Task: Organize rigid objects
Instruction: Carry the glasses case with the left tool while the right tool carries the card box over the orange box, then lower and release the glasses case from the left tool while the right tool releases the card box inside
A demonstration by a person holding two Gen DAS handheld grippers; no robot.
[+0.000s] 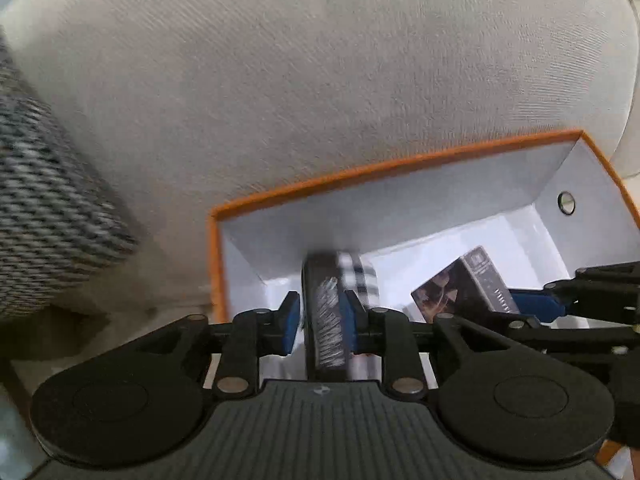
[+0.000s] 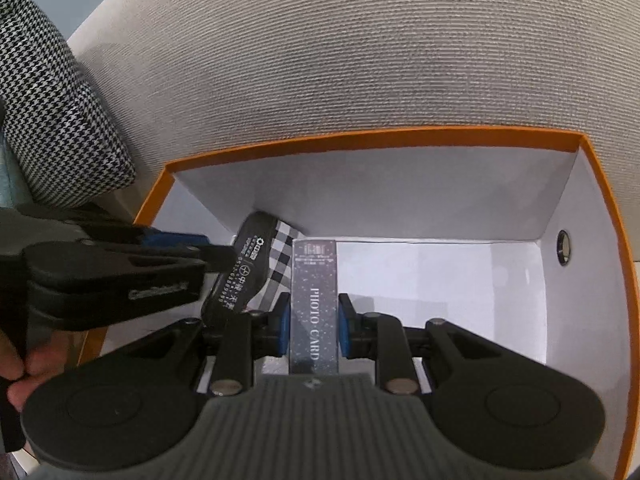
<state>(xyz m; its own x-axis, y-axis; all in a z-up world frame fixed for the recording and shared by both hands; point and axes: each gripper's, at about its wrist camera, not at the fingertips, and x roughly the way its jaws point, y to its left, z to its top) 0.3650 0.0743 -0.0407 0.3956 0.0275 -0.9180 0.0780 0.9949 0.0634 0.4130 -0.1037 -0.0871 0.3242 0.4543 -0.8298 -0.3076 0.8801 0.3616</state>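
Orange-rimmed box (image 2: 360, 136) (right half bare) holds both tools: left tool (image 1: 320, 312) clamping checkered case (image 1: 332, 312), right tool (image 2: 314, 320) clamping photo-card box (image 2: 314, 304).

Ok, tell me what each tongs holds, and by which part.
Left tongs: black checked case, clamped across its narrow sides. Right tongs: PHOTO CARD box, clamped across its long sides near the lower end.

A houndstooth cushion (image 2: 60, 112) leans against the beige sofa back (image 2: 360, 60).

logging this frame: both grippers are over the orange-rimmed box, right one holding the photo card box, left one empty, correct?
Not quite: the left gripper is not empty. Its fingers grip a black case with a checkered side, as the left wrist view shows. The rest holds: the right gripper holds the photo card box over the orange-rimmed box.
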